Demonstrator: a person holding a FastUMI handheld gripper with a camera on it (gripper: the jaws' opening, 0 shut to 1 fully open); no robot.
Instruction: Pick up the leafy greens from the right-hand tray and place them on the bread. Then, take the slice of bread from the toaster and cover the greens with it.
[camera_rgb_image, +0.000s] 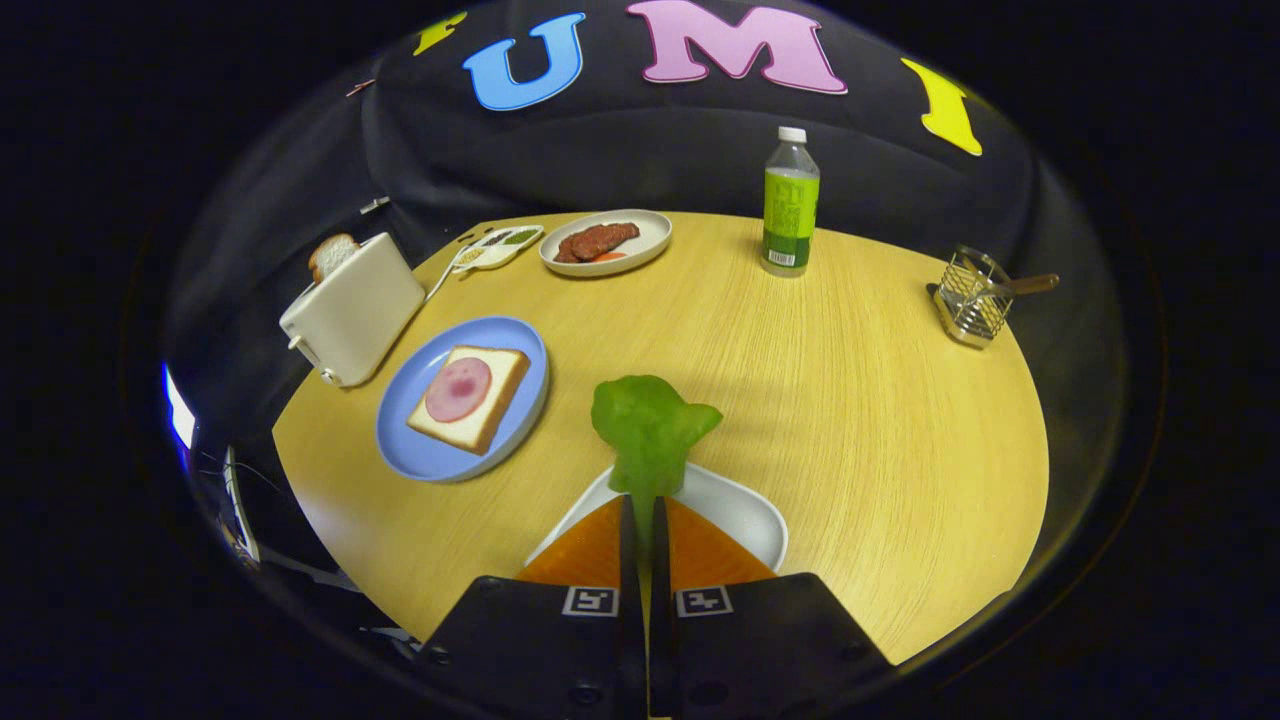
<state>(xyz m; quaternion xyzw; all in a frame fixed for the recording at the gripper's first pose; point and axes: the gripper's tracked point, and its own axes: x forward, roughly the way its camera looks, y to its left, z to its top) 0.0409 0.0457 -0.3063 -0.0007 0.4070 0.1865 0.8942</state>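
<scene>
My gripper is shut on the leafy greens, pinching their near end; the leaf sticks out ahead of the fingers, lifted above the white tray. To the left ahead lies a blue plate bearing a slice of bread with a round of ham on top. Beyond the plate stands a white toaster with a second slice of bread poking out of its slot.
At the back of the round wooden table sit a plate of meat, a small divided dish with a spoon, and a green-labelled bottle. A wire holder stands near the far right edge.
</scene>
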